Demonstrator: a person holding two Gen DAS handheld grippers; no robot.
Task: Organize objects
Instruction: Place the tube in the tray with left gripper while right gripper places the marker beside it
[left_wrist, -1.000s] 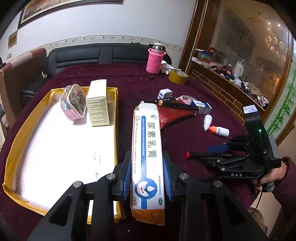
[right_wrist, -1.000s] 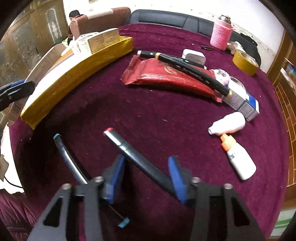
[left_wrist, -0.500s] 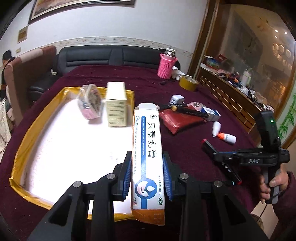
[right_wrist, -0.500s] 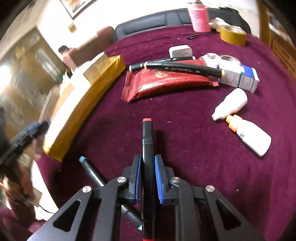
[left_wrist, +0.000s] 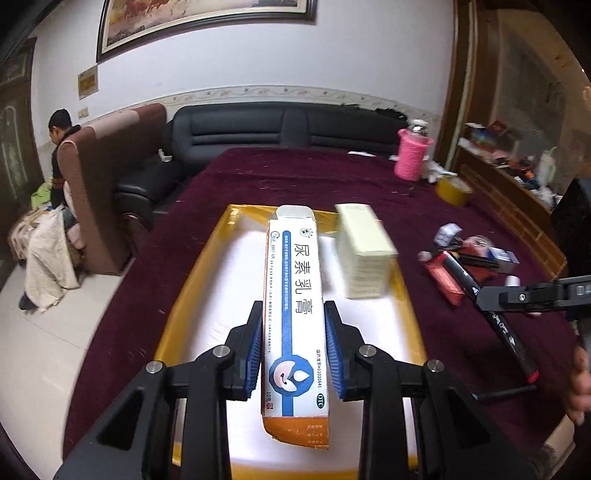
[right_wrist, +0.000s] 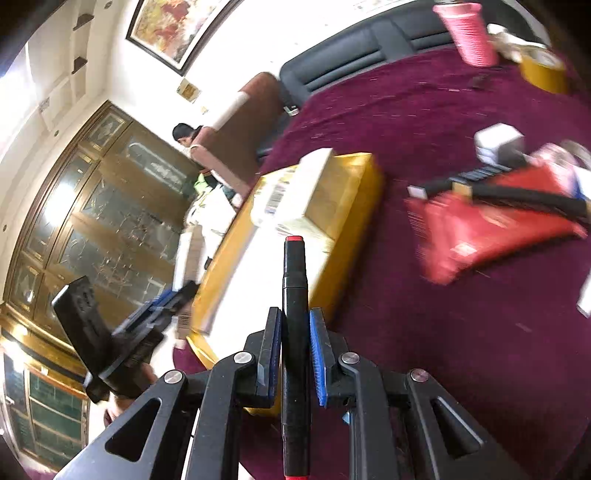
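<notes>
My left gripper (left_wrist: 293, 354) is shut on a long white, blue and orange ointment box (left_wrist: 293, 295) and holds it above the yellow-rimmed tray (left_wrist: 184, 306). A pale yellow box (left_wrist: 365, 254) stands in the tray. My right gripper (right_wrist: 293, 354) is shut on a black marker with a red tip (right_wrist: 294, 295), pointing toward the tray's edge (right_wrist: 343, 229). In the left wrist view the right gripper (left_wrist: 532, 295) holds the marker (left_wrist: 495, 317) over the maroon cloth right of the tray.
A red pouch (right_wrist: 491, 229), a black pen (right_wrist: 517, 199), a white adapter (right_wrist: 498, 142), small boxes and bottles lie on the cloth at right. A pink cup (left_wrist: 410, 158) and a tape roll (left_wrist: 452, 190) sit at the far right. A black sofa (left_wrist: 258, 125) is behind.
The right gripper closed on the black marker, lifted it off the cloth and swung it toward the tray. The left gripper carried the ointment box leftward over the tray.
</notes>
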